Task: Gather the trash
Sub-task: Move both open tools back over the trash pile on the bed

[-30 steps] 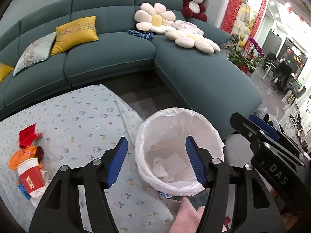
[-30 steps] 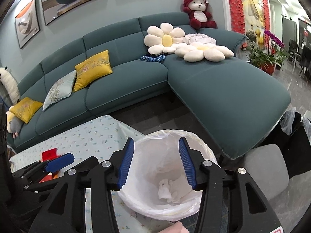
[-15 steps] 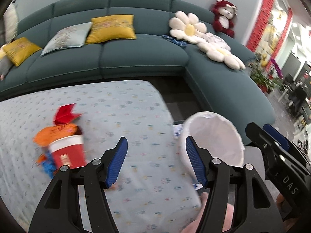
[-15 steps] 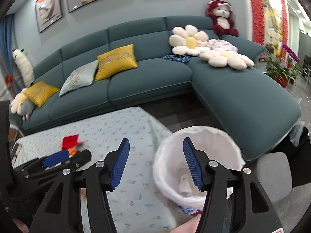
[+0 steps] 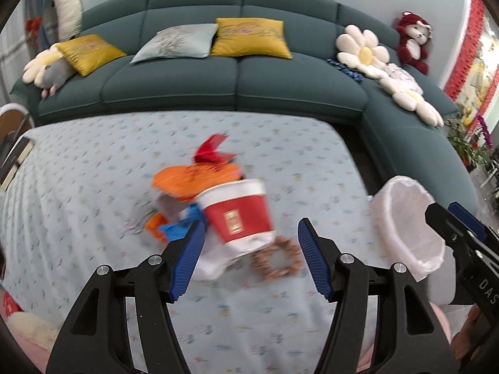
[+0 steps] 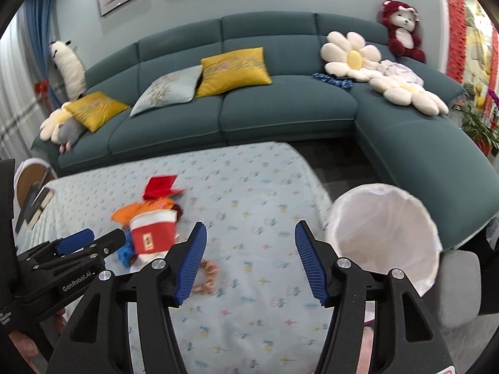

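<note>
A pile of trash lies on the table with the pale blue patterned cloth (image 5: 93,171): a red and white paper cup (image 5: 238,215) on its side, an orange wrapper (image 5: 190,179), a red paper piece (image 5: 212,149), blue scraps (image 5: 177,227) and a brown ring (image 5: 277,260). My left gripper (image 5: 251,258) is open and empty, just in front of the cup. My right gripper (image 6: 251,263) is open and empty over the cloth, right of the cup (image 6: 152,233). The white-lined trash bin (image 6: 386,233) stands at the table's right end, also in the left wrist view (image 5: 408,221).
A teal corner sofa (image 6: 280,115) with yellow cushions (image 6: 234,70), flower pillows (image 6: 352,56) and a red plush bear (image 6: 402,31) runs behind and to the right. A grey stool (image 6: 461,286) stands beside the bin. A book (image 5: 14,159) lies at the table's left edge.
Both grippers have swung left from above the bin to over the table. The trash pile now sits in front of the left gripper; the bin has shifted to the right of both views.
</note>
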The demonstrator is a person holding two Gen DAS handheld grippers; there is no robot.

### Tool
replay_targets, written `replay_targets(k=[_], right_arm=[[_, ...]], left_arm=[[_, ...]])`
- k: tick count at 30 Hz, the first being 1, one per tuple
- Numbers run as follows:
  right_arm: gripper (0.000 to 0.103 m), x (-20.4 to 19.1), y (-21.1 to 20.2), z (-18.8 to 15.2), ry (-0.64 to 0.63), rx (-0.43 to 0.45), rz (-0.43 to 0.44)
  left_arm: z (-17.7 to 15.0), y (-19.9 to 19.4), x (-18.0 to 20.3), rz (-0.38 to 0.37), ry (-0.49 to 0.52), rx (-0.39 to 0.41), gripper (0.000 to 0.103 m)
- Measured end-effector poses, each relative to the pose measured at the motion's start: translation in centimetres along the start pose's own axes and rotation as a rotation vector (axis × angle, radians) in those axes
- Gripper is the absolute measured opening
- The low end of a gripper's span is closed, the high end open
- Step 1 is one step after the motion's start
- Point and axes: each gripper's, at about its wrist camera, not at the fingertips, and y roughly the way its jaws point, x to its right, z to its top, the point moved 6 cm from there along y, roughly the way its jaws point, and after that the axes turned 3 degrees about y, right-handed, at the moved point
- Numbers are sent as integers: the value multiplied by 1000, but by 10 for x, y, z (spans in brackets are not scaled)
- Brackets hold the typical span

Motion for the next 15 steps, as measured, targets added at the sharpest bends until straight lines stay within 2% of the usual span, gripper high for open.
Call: replay_targets(k=[9, 15], right_arm=[[57, -41, 36, -33, -50, -91, 22], [57, -52, 69, -52, -65, -153, 10]], left_arm=[[-39, 22, -51, 33, -89, -79, 61], [-54, 39, -66, 36, -122, -107, 78]])
